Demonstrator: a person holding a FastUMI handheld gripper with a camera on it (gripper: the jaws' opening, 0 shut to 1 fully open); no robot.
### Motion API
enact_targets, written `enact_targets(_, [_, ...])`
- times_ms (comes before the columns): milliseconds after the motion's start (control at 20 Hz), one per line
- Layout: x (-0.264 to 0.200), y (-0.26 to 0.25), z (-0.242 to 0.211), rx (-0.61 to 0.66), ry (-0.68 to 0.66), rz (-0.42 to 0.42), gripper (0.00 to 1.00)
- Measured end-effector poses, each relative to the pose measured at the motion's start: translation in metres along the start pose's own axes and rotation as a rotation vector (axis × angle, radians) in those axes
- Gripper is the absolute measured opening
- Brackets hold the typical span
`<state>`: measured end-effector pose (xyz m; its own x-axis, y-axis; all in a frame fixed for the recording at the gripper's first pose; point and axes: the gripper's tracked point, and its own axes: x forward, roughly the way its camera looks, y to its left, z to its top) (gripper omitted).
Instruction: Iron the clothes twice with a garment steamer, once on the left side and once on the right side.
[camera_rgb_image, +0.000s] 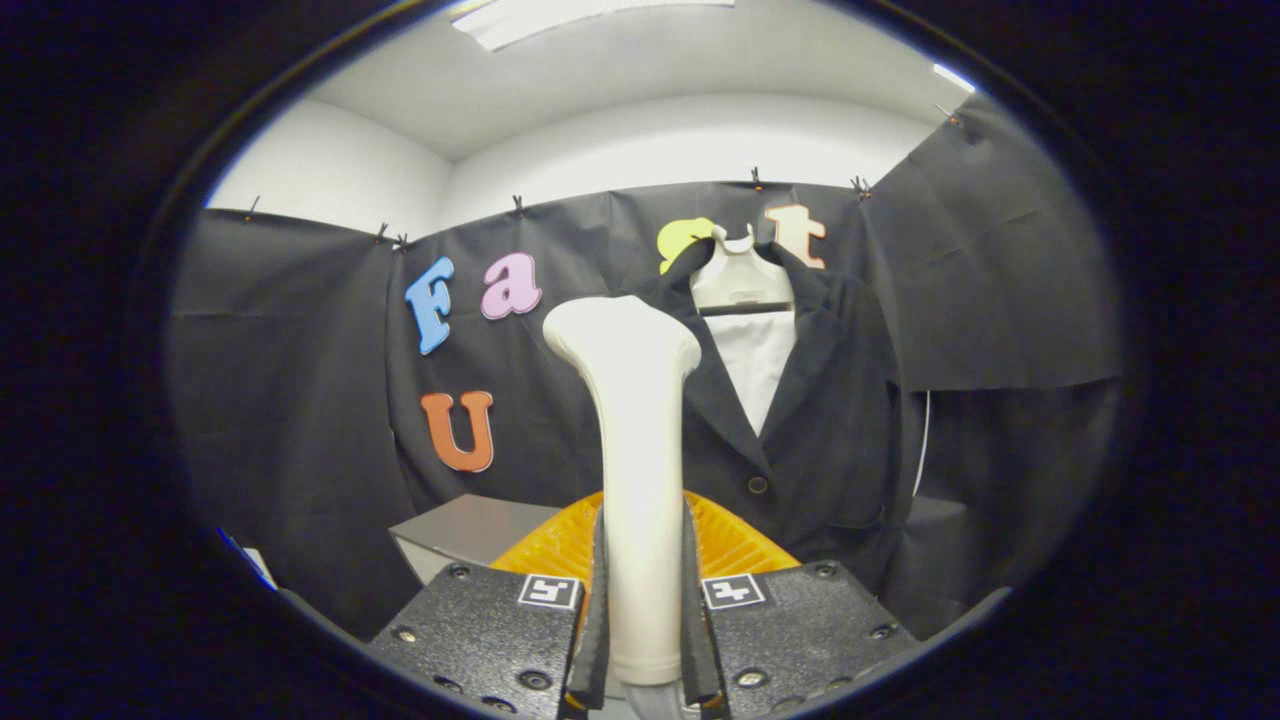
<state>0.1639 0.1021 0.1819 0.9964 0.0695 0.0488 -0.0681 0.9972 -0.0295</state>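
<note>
A cream-white garment steamer (640, 450) stands upright between my fingers, its handle clamped by both pads and its wider head at the top. My gripper (642, 590) is shut on that handle. Beyond the steamer, a little to its right, a black jacket (820, 420) hangs on a white hanger (741, 278) against the booth wall, with a white panel showing in its open collar. The steamer head sits in front of the jacket's left lapel, apart from the cloth by a distance I cannot judge.
A grey box (465, 535) rests low to the left of the steamer. A thin white cord (922, 445) hangs down beside the jacket's right sleeve. White walls and a ceiling light rise above the black cloth wall.
</note>
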Motion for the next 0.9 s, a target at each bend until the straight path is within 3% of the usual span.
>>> enact_targets(300, [0.03, -0.015, 0.025, -0.033, -0.086, -0.006, 0.31])
enact_targets(500, [0.047, -0.024, 0.04, -0.075, -0.154, -0.061, 0.31])
enact_targets(900, [0.078, -0.035, 0.02, -0.082, -0.115, -0.069, 0.31])
